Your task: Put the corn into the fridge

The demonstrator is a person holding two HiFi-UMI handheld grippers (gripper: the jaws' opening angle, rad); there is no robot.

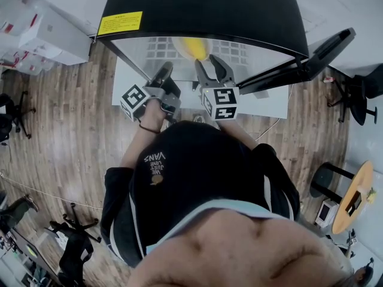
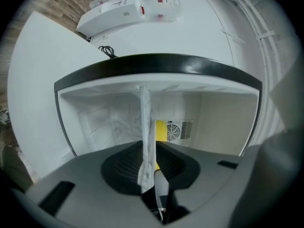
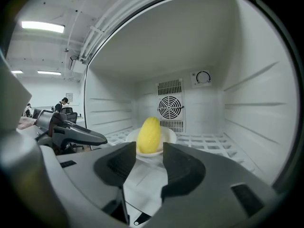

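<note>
Fingers [image 3: 183,170] on the right gripper [image 3: 149,150] are spread apart with nothing pinched between them. The left gripper [image 2: 148,148] has its fingers [image 2: 122,165] clenched on a thin white strip [image 2: 144,122] that runs up the frame edge-on. Honestly can't tell if that's the shelf's front lip or something else. Biggest thing here is the fridge [image 1: 197,5], black on top and white inside, with its door [image 1: 320,52] swung open on the right side of the head view. Inside there's a white grid shelf [image 3: 209,141] with a small white plate [image 3: 169,137] on it. The corn [image 3: 148,134] is on that plate, toward the back, in front of the round fan vent [image 3: 170,107]. From the right gripper view the corn stands pretty much on end, long axis near vertical, rounded tip up, tilted only a hair. Its bottom is cut off by the plate rim and the jaw tips, so how it rests down there is hidden. It sits past the right gripper's tips and the pads aren't on it. In the left gripper view only a yellow patch shows beside the strip. In the head view it's just a yellow blob beyond the gripper tips, so neither view gives its orientation.
</note>
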